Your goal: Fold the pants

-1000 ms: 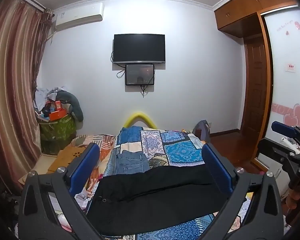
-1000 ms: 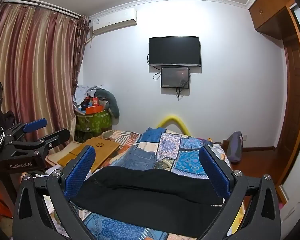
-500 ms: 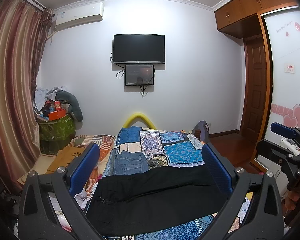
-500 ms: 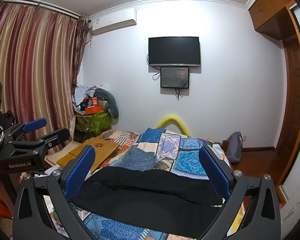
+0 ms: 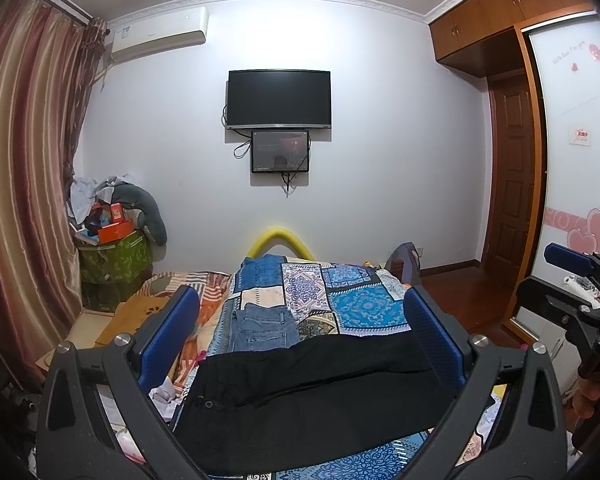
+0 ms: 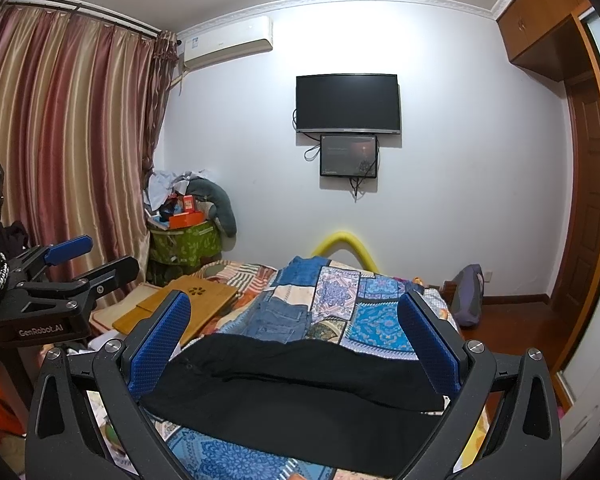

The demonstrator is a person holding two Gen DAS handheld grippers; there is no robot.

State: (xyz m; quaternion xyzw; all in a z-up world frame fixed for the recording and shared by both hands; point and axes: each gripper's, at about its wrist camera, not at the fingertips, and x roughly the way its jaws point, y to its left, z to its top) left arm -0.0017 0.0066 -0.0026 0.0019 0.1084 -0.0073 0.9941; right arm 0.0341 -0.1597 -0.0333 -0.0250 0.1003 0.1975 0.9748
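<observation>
Black pants [image 5: 312, 396] lie spread across the near end of the bed, waistband with a button to the left; the right wrist view shows the same black pants [image 6: 296, 396]. My left gripper [image 5: 300, 336] hovers above them, open, nothing between its blue pads. My right gripper [image 6: 296, 336] is likewise open and holds nothing, above the pants. The right gripper [image 5: 572, 280] appears at the right edge of the left wrist view, and the left gripper [image 6: 60, 276] at the left edge of the right wrist view.
Folded blue jeans [image 5: 264, 328] lie beyond the black pants on the patchwork bedspread [image 5: 364, 304]. A wooden lap tray [image 6: 184, 308] rests left of the bed. A cluttered green bin [image 5: 112, 260] and curtains [image 5: 24, 184] stand at left, a wardrobe [image 5: 576, 168] at right.
Both grippers have hardly moved and stay open. The left wrist view has shifted slightly, with a bit more of the pants showing.
</observation>
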